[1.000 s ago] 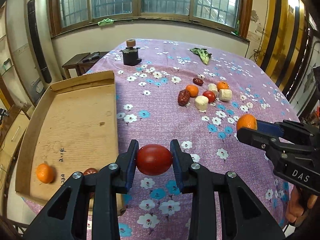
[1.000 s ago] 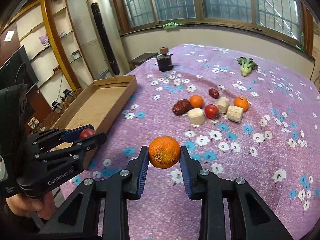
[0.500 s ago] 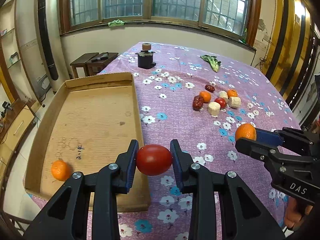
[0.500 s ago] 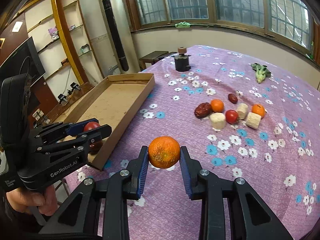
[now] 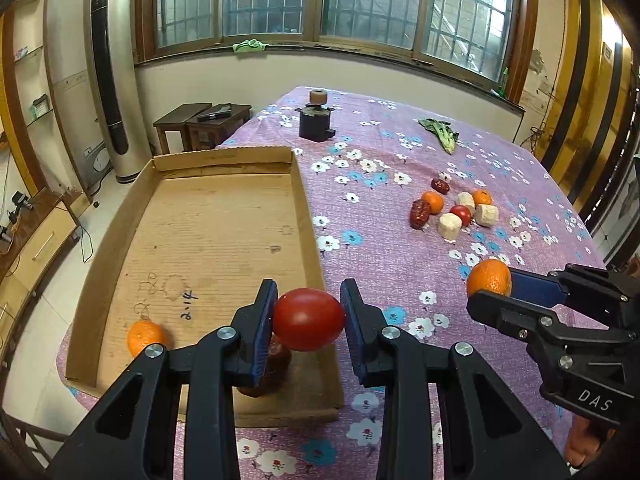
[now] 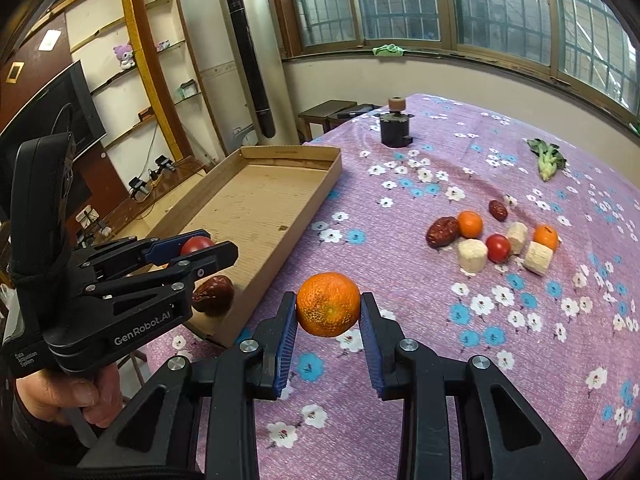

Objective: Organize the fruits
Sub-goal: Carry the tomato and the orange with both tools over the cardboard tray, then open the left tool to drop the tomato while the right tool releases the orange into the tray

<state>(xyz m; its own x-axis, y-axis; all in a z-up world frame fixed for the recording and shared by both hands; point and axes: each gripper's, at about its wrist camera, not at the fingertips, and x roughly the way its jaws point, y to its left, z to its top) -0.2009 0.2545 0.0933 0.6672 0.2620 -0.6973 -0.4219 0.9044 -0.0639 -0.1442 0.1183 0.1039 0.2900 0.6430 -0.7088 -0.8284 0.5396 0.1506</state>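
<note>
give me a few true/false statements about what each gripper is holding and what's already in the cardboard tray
1. The left gripper is shut on a red tomato. True.
2. The right gripper is open and holds nothing. False: its fingers clamp an orange.
3. An orange already lies in the cardboard tray. True: one orange in the tray sits near its front left corner.
4. The held tomato rests on the tray floor. False: it hangs above the tray's near right corner, over a dark red date.
5. The leafy green vegetable lies inside the tray. False: it lies on the tablecloth at the far side.
</note>
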